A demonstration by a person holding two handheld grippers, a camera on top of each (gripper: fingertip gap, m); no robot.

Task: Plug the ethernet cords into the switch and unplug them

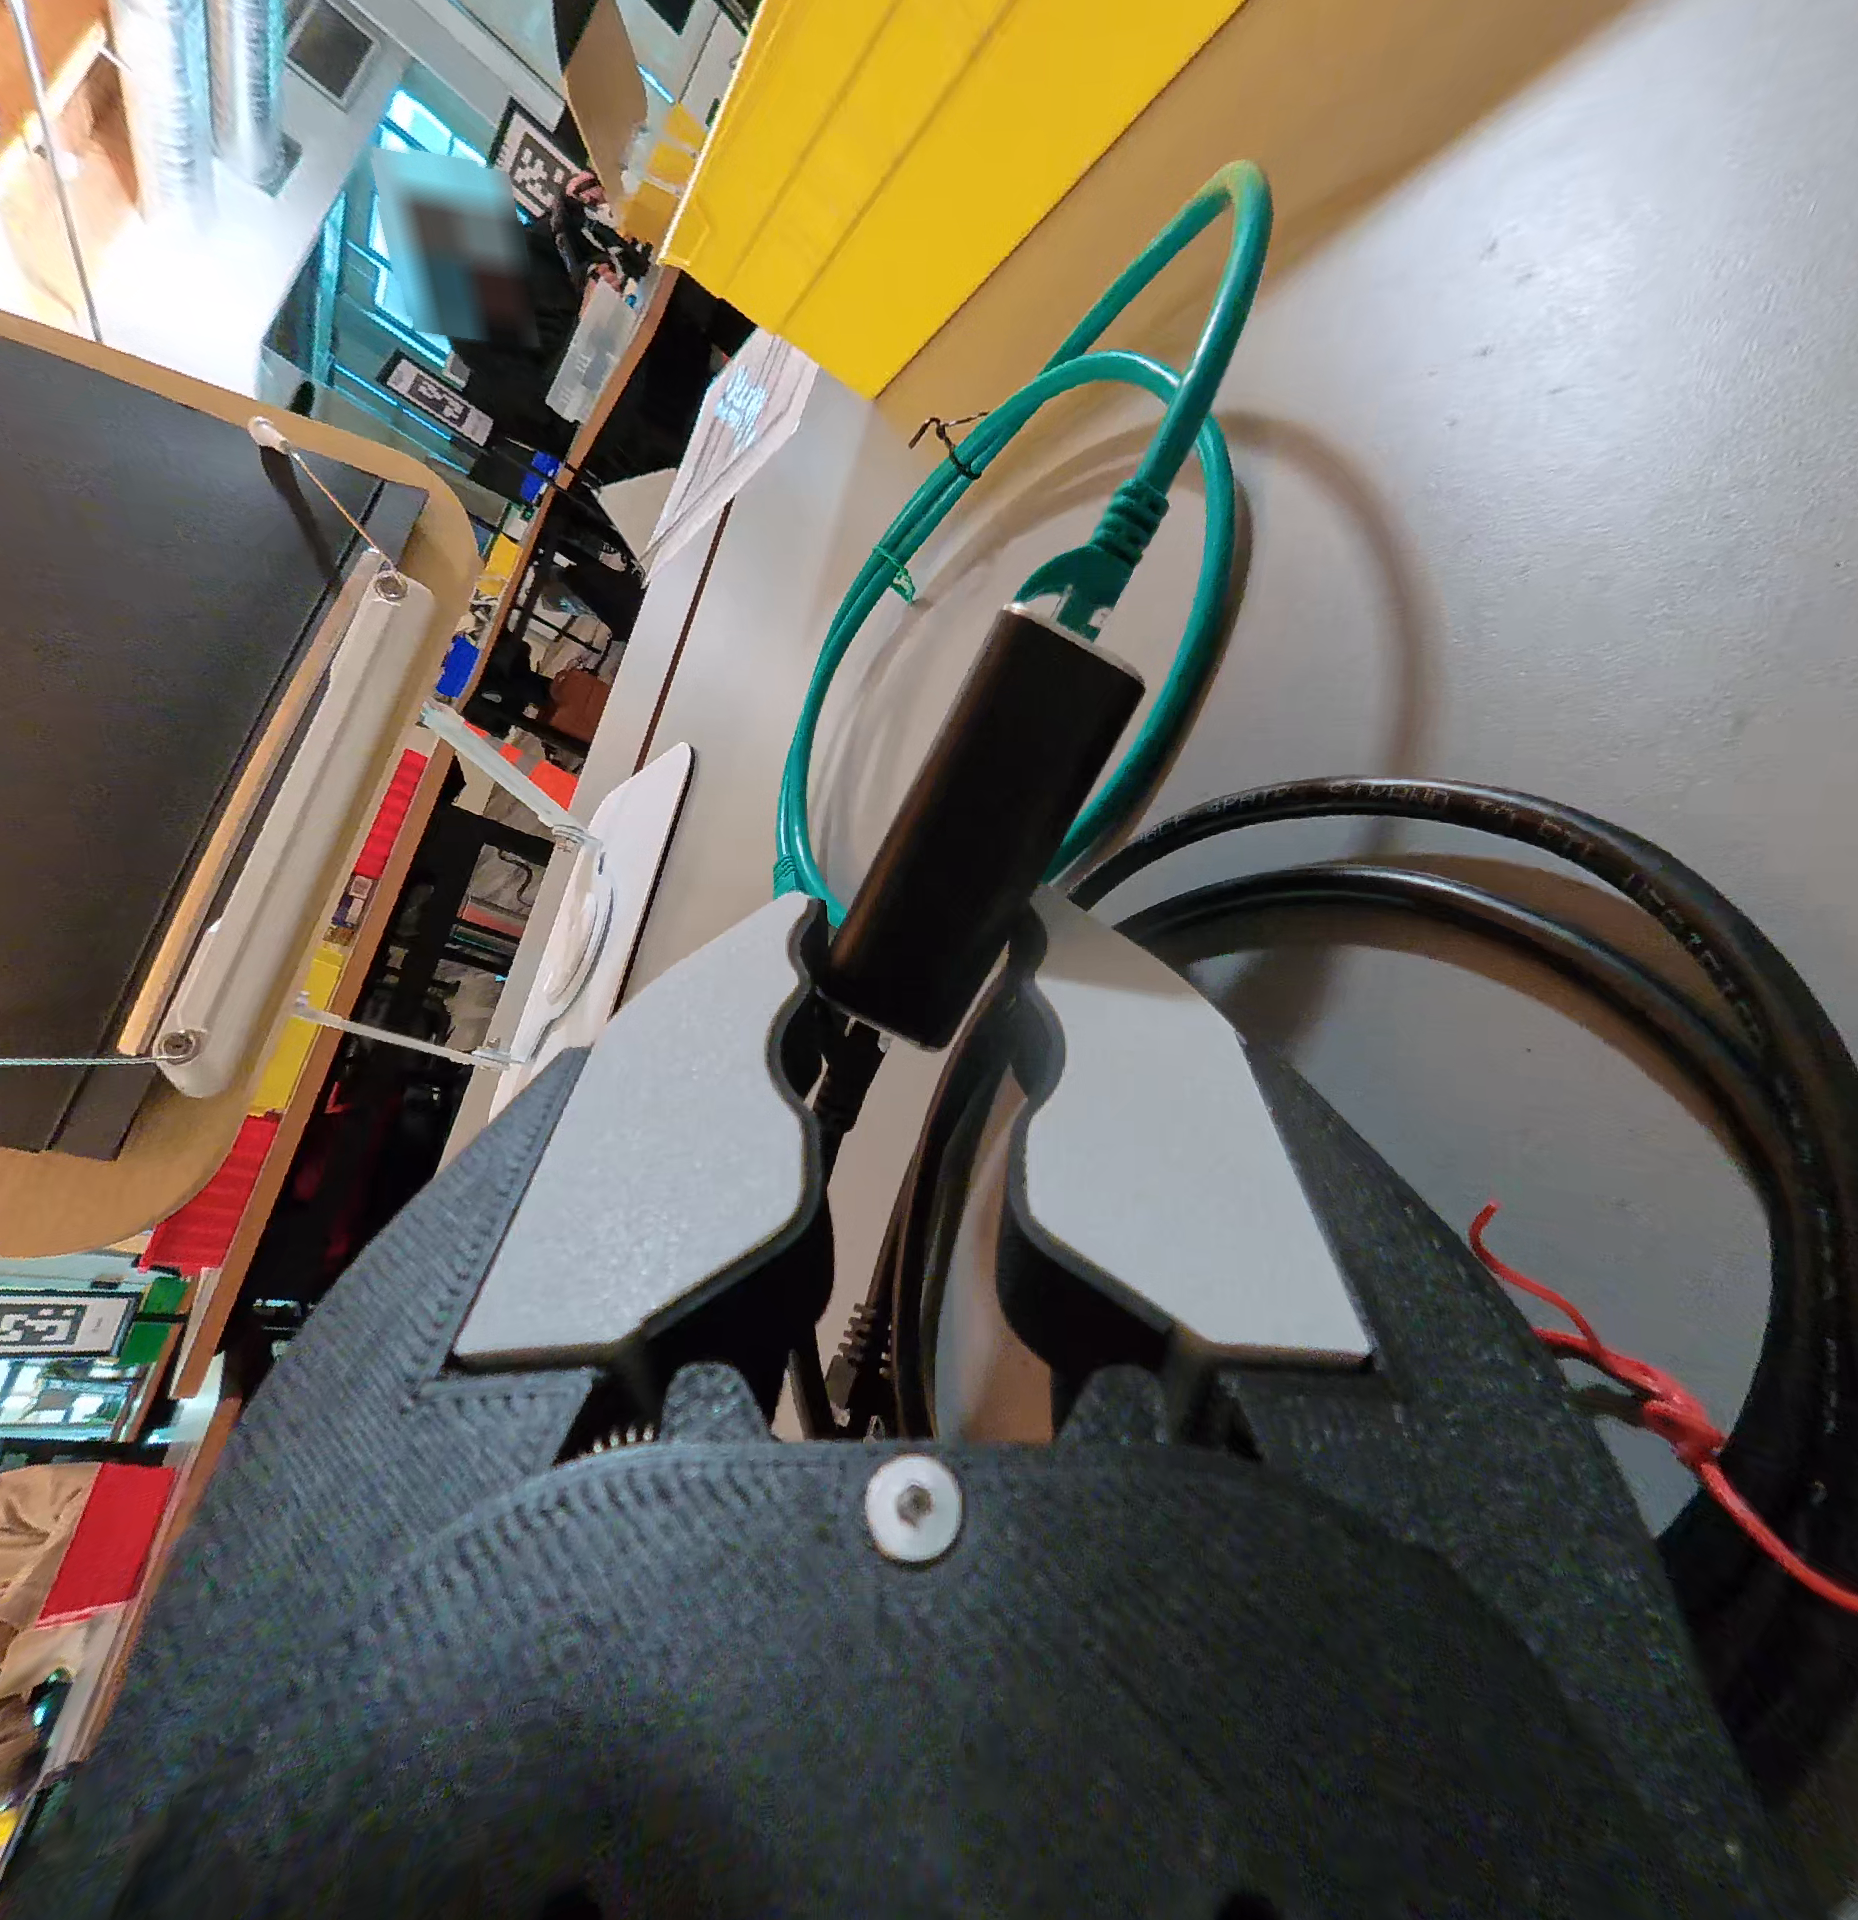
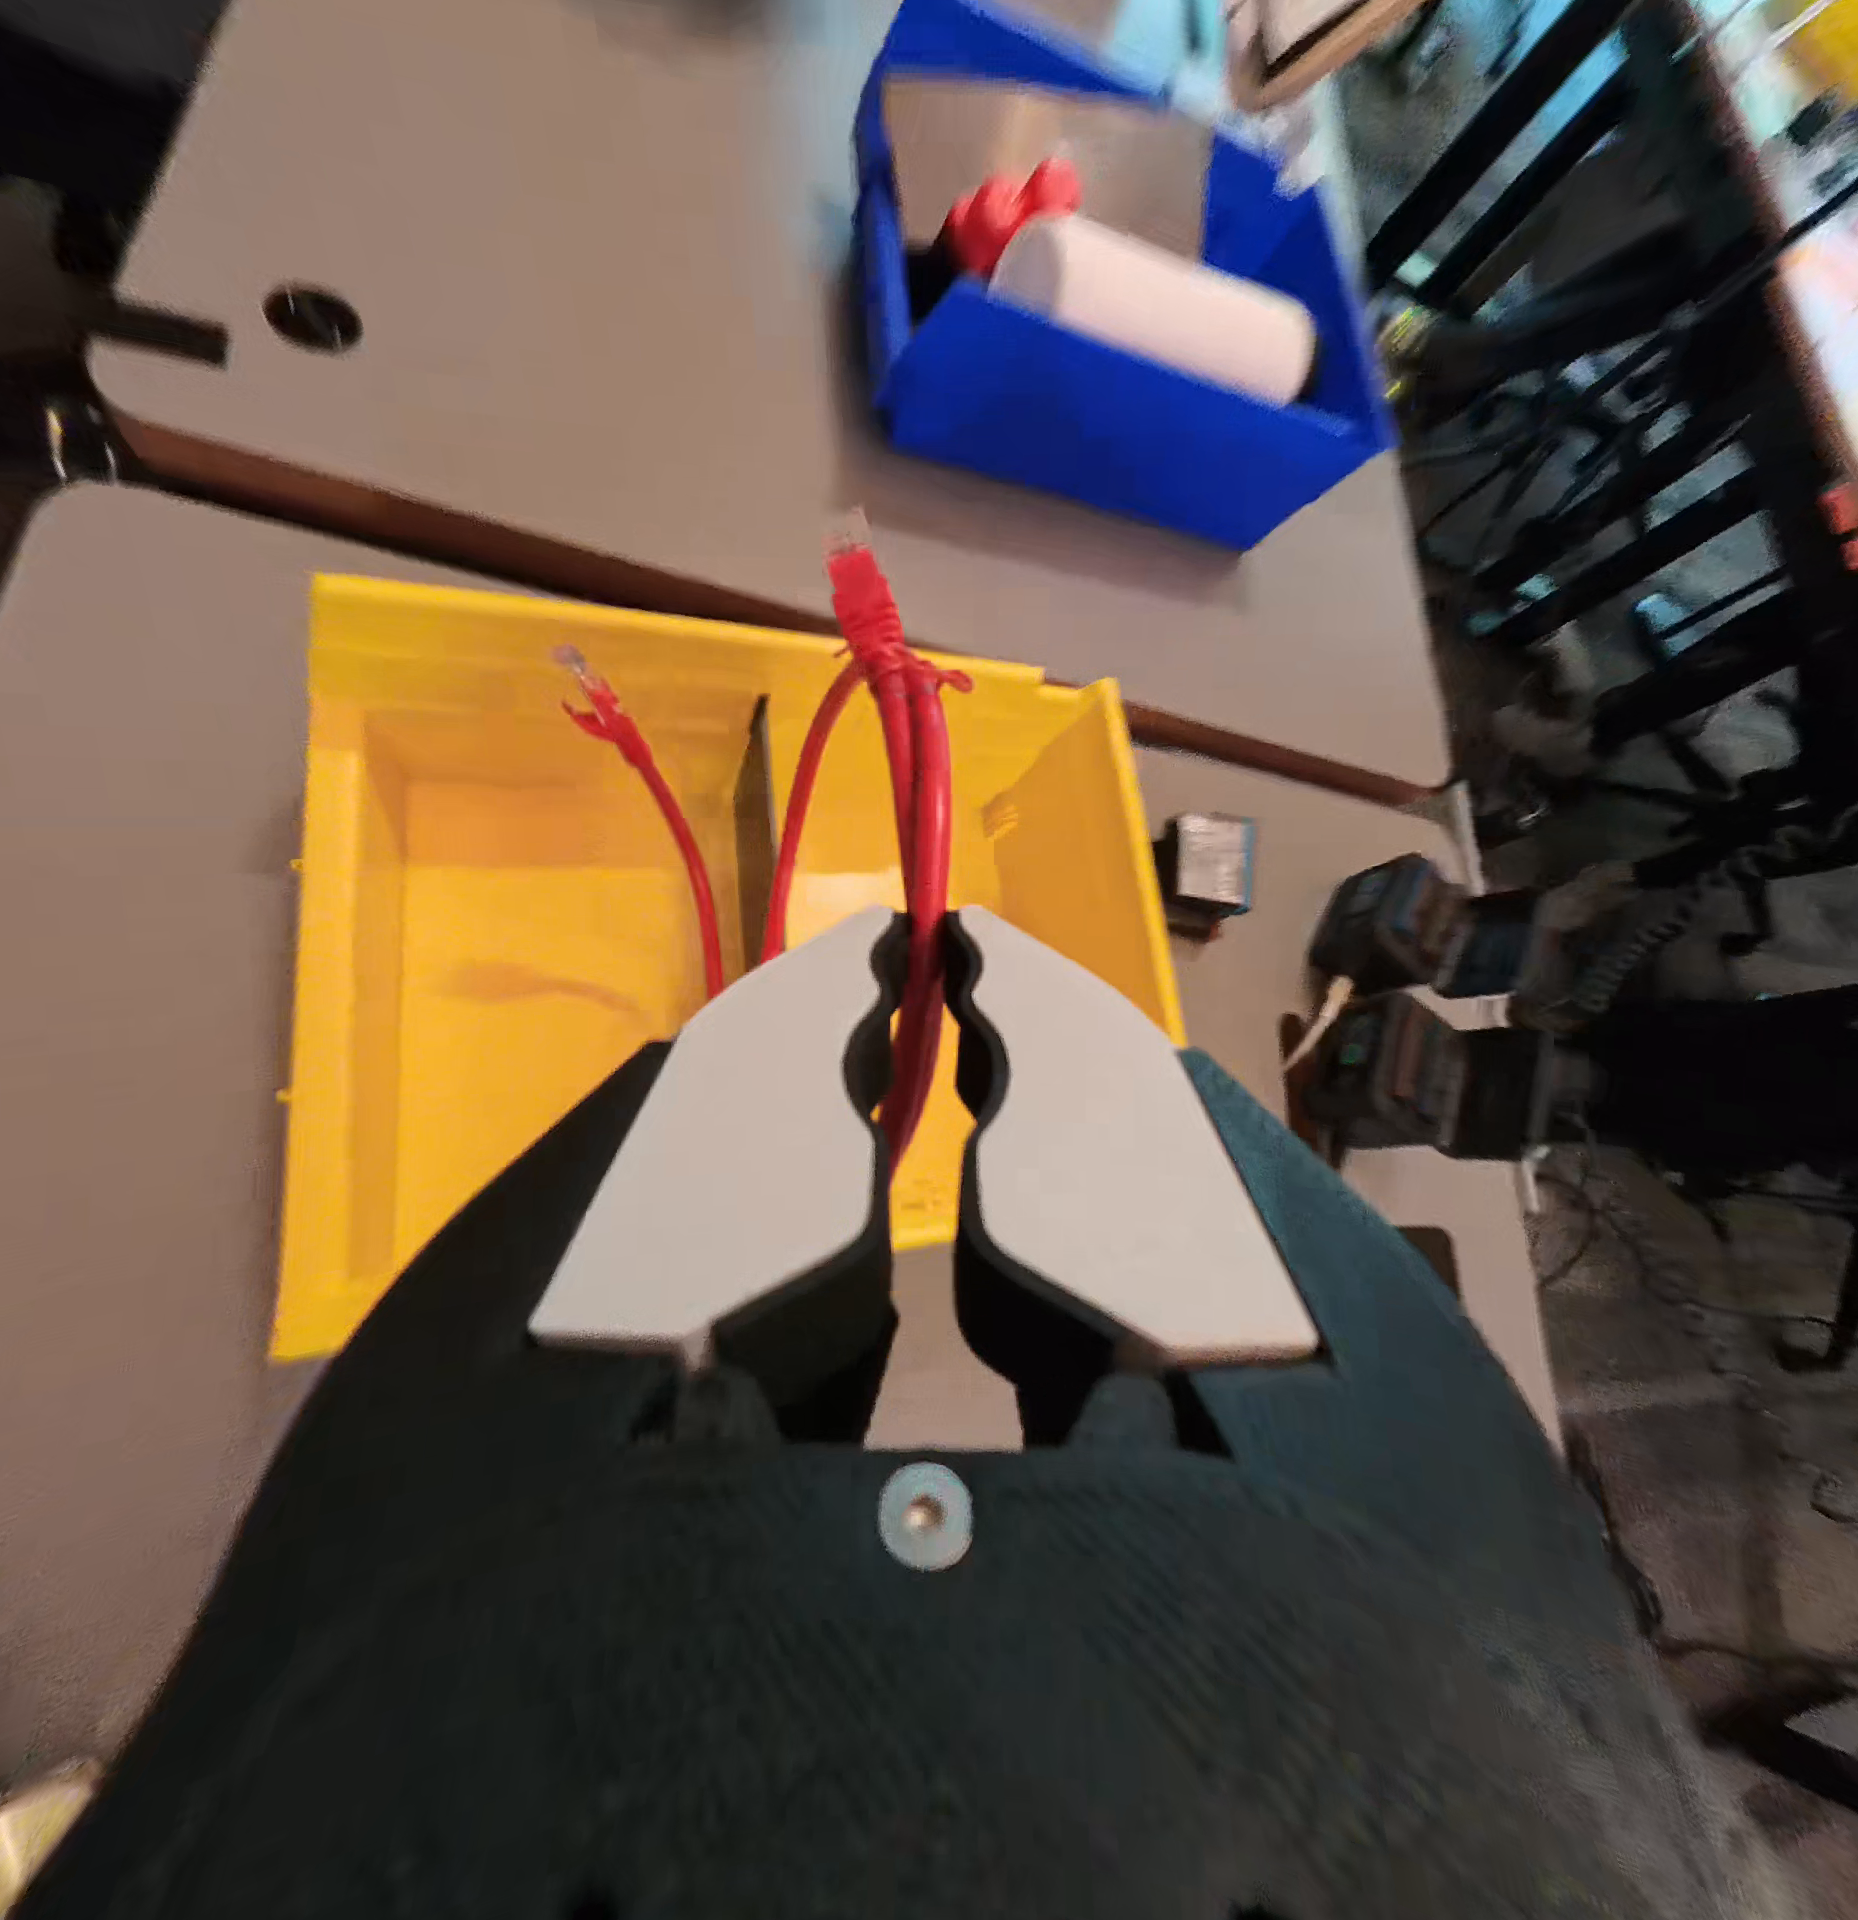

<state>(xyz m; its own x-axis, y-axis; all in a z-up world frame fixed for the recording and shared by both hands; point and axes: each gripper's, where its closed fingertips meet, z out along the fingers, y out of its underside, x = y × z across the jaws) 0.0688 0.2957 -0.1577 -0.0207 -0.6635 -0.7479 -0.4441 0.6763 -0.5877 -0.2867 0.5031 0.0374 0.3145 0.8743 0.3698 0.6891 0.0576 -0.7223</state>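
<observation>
The left tongs (image 1: 920, 935) clench a smooth black boxy switch (image 1: 982, 821) above the grey surface (image 1: 1579, 416), a green cord (image 1: 1133, 520) plugged in. The right tongs (image 2: 925, 925) pinch a bundled red cord (image 2: 920, 831) above a yellow plastic bin (image 2: 509, 935).

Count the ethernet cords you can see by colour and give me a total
Green cord: 1
Black cord: 1
Red cord: 1
Total: 3
</observation>
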